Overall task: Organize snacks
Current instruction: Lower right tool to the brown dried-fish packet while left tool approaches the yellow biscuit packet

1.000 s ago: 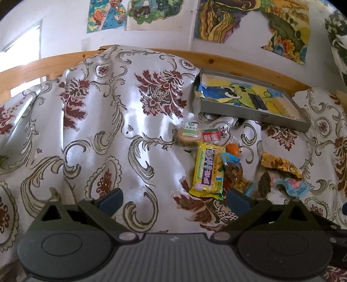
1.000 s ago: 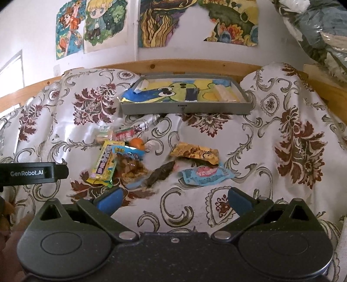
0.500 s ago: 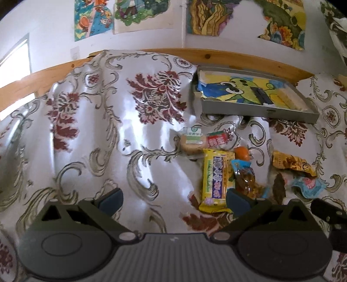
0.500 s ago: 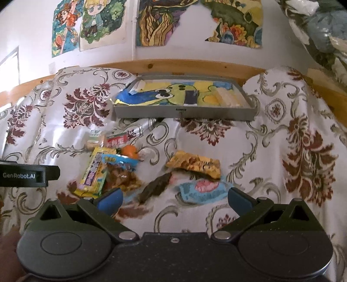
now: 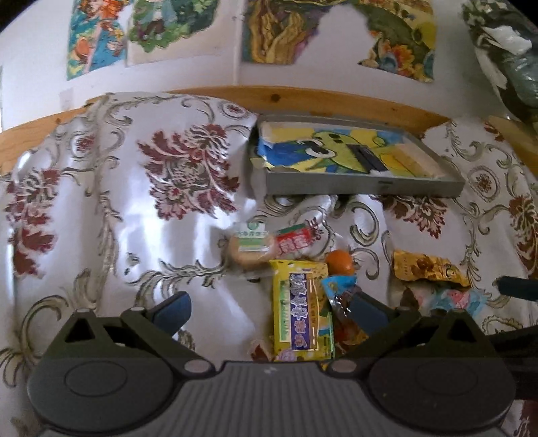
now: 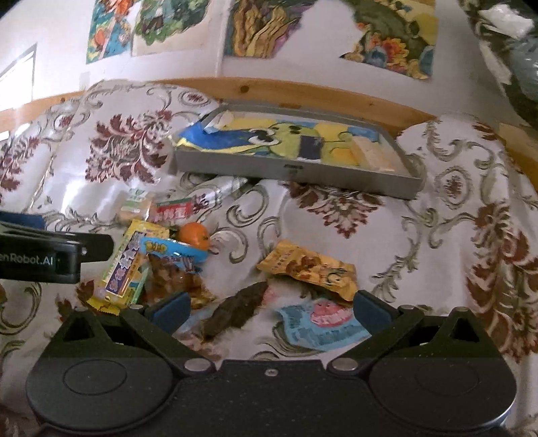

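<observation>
both hand-held grippers have moved in closer to the snack pile on the floral bedcover (image 5: 101,188). left hand-held gripper (image 5: 269,307), released, now straddles the long yellow wrapped bar (image 5: 299,309); right hand-held gripper (image 6: 269,307) hangs released over the pale blue packet (image 6: 322,322). the grey tray (image 6: 289,169) waits beyond, so a first pick looks imminent.

A shiny floral cloth (image 5: 111,215) with dark red blooms covers the whole surface. Behind it runs a wooden rail (image 6: 302,90). Torn colourful posters (image 5: 336,30) hang on the far white wall (image 6: 50,30).
</observation>
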Demonstrator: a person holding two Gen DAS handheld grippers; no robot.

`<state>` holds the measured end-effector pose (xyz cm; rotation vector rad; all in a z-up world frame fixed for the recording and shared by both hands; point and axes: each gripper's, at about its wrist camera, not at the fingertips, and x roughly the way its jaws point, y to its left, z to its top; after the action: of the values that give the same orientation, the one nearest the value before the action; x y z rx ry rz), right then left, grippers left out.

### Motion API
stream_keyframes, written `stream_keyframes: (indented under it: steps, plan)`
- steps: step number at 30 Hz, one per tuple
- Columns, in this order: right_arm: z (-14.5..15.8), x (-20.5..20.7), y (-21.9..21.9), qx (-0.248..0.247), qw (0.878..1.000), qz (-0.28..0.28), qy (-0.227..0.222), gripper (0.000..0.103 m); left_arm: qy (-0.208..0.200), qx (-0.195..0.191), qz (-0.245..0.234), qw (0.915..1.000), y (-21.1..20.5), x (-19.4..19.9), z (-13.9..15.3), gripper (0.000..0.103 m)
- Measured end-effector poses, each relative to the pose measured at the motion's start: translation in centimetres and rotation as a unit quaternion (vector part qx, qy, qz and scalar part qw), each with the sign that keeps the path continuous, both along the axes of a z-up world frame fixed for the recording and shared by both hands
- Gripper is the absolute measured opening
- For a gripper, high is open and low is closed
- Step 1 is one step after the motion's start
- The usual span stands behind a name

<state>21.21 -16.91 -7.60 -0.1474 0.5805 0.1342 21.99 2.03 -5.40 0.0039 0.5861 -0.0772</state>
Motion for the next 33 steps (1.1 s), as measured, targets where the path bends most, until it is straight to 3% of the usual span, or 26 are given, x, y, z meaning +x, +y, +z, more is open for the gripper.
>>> stream_keyframes:
  steps: [3, 9, 12, 17, 23, 29, 33]
  plan:
    - [-0.9, 1.0, 1.0, -0.006, 1.0, 0.014, 0.013, 0.101, 0.014, -0.004, -0.007, 0.9999, 0.2, 0.8, -0.7, 0.103]
    - [-2.6, 2.4, 3.1, -0.035, 0.998, 0.035, 0.04, 0.091, 0.046, -0.05, 0.001, 0.9977, 1.2, 2.3, -1.4, 0.1]
    - [-2.9, 2.7, 3.2, -0.033, 0.998, 0.035, 0.045, 0.089, 0.055, -0.044, -0.003, 0.9975, 0.8, 3.1, -1.5, 0.098]
    - [-3.3, 2.7, 2.8, -0.038, 0.997, 0.013, 0.059, 0.086, 0.078, -0.03, -0.022, 0.9963, -0.1, 3.7, -2.3, 0.083]
    - [-3.2, 1.7, 2.9, -0.054, 0.996, -0.018, 0.063, 0.079, 0.084, -0.015, -0.034, 0.9958, -0.7, 3.6, -2.8, 0.08]
    - [-2.7, 0.4, 2.7, -0.02, 0.996, -0.02, 0.079, 0.066, 0.09, -0.009, -0.044, 0.9949, -1.2, 3.7, -2.9, 0.074]
    - [-2.5, 0.0, 2.7, -0.008, 0.996, -0.023, 0.085, 0.066, 0.096, -0.009, -0.053, 0.9939, -1.6, 3.7, -3.1, 0.07]
